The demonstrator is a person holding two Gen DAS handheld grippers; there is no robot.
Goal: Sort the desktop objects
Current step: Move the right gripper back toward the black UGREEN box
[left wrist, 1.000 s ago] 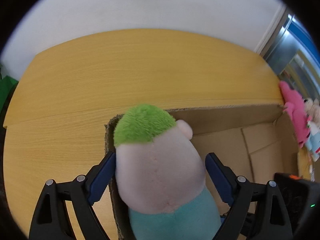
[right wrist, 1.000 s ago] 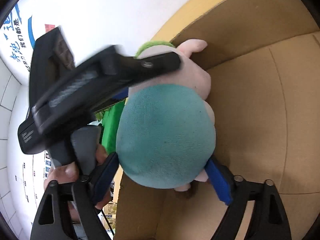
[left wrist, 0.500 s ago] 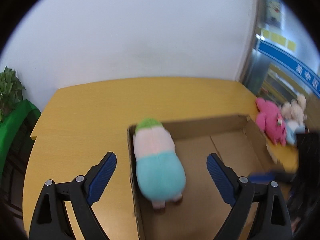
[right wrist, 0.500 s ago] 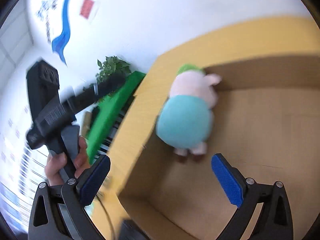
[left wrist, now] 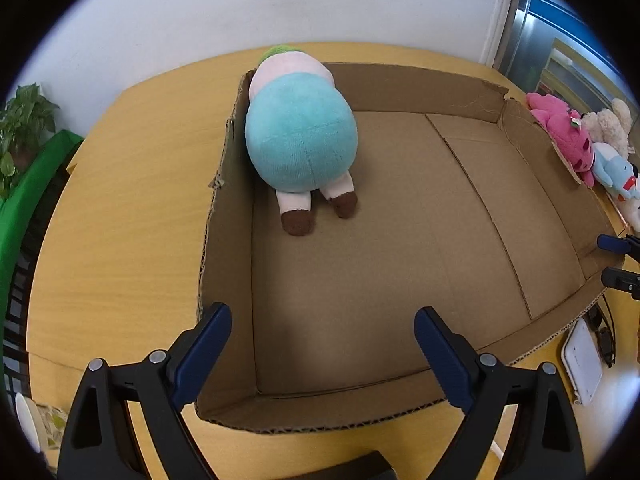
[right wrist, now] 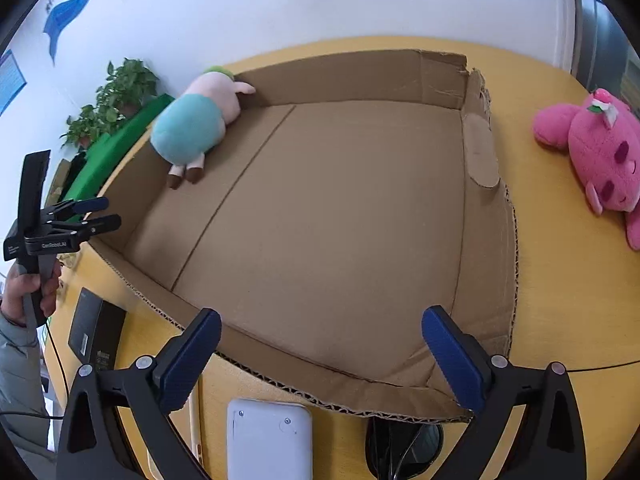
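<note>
A plush toy [left wrist: 300,140] with a green cap, pale pink head and teal body lies head-down in the far left corner of an open cardboard box [left wrist: 228,240]. In the right wrist view the plush toy [right wrist: 188,132] leans against the box [right wrist: 352,76] wall. My left gripper [left wrist: 322,320] stands open over the box's near edge, nothing between its blue pads. My right gripper [right wrist: 320,320] is open too, also over the near rim and holding nothing. The right wrist view shows the left gripper [right wrist: 100,212] at the left, held by a hand [right wrist: 24,292].
A pink plush [right wrist: 600,152] lies on the yellow table right of the box, with a white and blue plush [left wrist: 612,164] beside it. A white device [right wrist: 268,436] and a black box [right wrist: 96,332] lie near the front edge. Potted plants [right wrist: 116,96] stand beyond the table.
Both grippers have let go of the plush toy and pulled back from it. The toy now rests in the box's far left corner, far from both sets of pads.
</note>
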